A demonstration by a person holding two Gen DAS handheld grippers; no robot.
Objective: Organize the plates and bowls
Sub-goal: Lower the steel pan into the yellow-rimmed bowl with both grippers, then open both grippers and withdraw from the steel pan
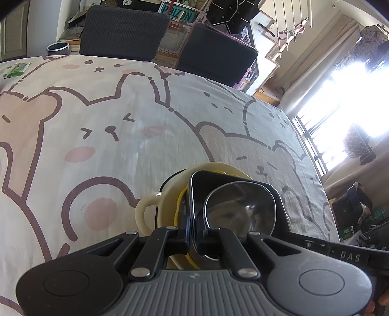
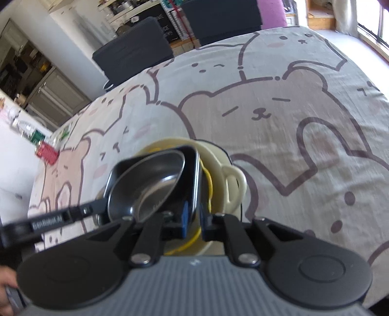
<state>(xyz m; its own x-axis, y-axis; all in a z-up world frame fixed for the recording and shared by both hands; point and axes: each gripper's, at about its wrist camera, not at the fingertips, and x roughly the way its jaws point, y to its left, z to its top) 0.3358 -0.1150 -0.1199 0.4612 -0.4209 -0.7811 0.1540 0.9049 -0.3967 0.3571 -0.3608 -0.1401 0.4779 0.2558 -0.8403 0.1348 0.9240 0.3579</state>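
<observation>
Black, the square dish [image 1: 233,206] stands tilted inside the cream bowl [image 1: 170,194] on the bear-print cloth [image 1: 97,109]. Left gripper [image 1: 193,239] fingers are closed tight on its near rim. Right gripper [image 2: 193,224] fingers stand a little apart around the opposite rim; whether they press it I cannot tell.

Domestic interior, lived-in home. Indicators: a table ahead of the fingers covered by a cartoon-bear cloth [image 1: 102,136]; two dark upholstered chairs [image 1: 124,31] at its far edge; cluttered storage shelving [image 2: 145,14] behind them; grey cabinet doors [image 2: 56,97] far left of the fingers; a curtained, barred window [image 1: 323,136] to their right, with a hanging laundry rack [image 1: 289,26] above
</observation>
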